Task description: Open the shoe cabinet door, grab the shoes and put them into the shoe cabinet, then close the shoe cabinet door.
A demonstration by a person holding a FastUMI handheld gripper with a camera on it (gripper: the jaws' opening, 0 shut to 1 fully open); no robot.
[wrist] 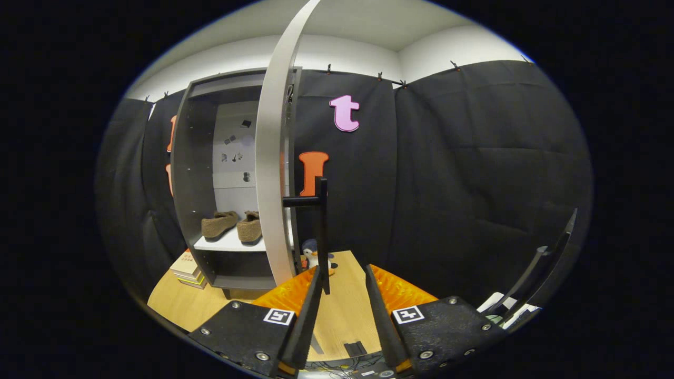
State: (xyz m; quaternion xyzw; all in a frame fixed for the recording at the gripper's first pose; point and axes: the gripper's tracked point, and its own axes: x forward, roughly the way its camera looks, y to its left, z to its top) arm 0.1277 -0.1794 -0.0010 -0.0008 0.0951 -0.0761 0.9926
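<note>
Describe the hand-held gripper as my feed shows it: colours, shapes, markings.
The hand-held gripper has two black blocky bodies with visible screw heads, each carrying a square black-and-white marker. Ribbed orange panels sit on the outer sides of two thin, dark, blade-like fingers, which taper forward. The fingers stand apart.

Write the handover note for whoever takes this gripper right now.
Gripper: open, holding nothing; the door's black handle stands just ahead, close by one finger, between the tips.
Cabinet: door swung open, seen edge-on.
Shoes: both brown ones sit side by side on the white shelf inside.
Done: door opened, shoes put in.
Left: take the handle or push the door, swing it shut.
Nearby: books beside the cabinet, a toy penguin on the table behind the door.
</note>
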